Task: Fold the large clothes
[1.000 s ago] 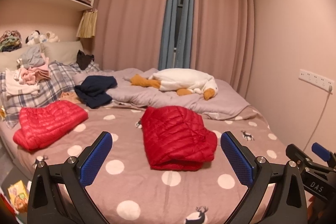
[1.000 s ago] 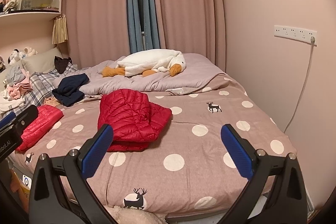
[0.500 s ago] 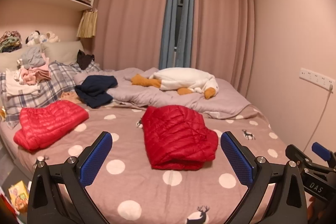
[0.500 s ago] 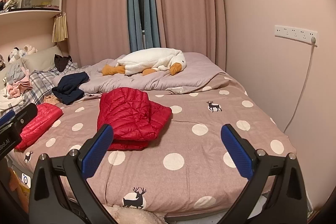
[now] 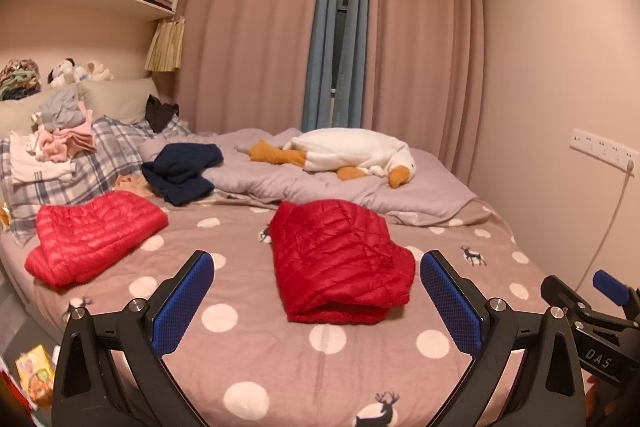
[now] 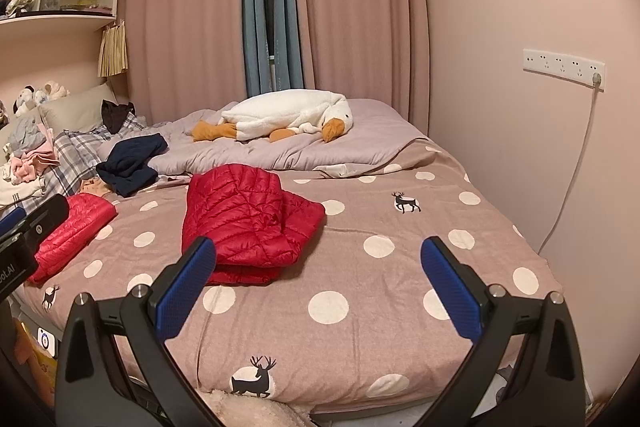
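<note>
Folded red jacket (image 5: 340,259) lies apparently beyond both wide-open, empty claws (image 5: 316,301) (image 6: 318,287).

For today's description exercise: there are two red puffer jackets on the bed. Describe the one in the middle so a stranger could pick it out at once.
Start at the bed with the polka-dot cover. In its middle, in front of the white goose plush, lies the folded red puffer jacket. The other red jacket lies by the left edge near the plaid bedding; this one lies alone on the dotted cover.
</note>
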`<state>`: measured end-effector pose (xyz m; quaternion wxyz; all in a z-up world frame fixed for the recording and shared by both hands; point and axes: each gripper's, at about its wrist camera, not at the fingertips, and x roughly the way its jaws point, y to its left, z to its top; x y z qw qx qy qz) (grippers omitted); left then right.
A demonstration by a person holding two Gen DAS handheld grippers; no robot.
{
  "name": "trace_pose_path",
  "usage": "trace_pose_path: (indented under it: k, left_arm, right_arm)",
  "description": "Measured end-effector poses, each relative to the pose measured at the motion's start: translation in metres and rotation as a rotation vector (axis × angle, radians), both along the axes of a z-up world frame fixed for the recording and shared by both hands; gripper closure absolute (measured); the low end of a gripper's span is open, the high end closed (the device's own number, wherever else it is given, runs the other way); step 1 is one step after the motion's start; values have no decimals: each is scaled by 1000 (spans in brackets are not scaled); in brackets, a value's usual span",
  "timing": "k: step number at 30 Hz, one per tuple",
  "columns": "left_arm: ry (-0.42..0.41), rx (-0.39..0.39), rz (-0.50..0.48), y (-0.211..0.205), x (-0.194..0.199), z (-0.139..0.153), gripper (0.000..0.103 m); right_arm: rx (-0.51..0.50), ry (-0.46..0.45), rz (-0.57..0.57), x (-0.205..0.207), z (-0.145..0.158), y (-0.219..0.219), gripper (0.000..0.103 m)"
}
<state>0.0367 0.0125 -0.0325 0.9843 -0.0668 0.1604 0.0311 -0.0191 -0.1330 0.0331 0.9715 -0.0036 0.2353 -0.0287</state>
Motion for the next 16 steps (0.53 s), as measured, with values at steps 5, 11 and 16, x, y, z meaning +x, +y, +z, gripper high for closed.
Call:
trace_pose_path:
  k: [5,11,16]
  left_arm:
    - [10,1,-7,4,-1,-2,1]
    - [12,5,-12,7,-1,-2,1]
    - [15,11,-15,7,2,-3,1]
  right_arm:
    - [-4,0,2,-1,-2,0,0]
    - [-7,1,-5,-1,-2,0,0]
    - [-11,7,-6,0,-2,1,0]
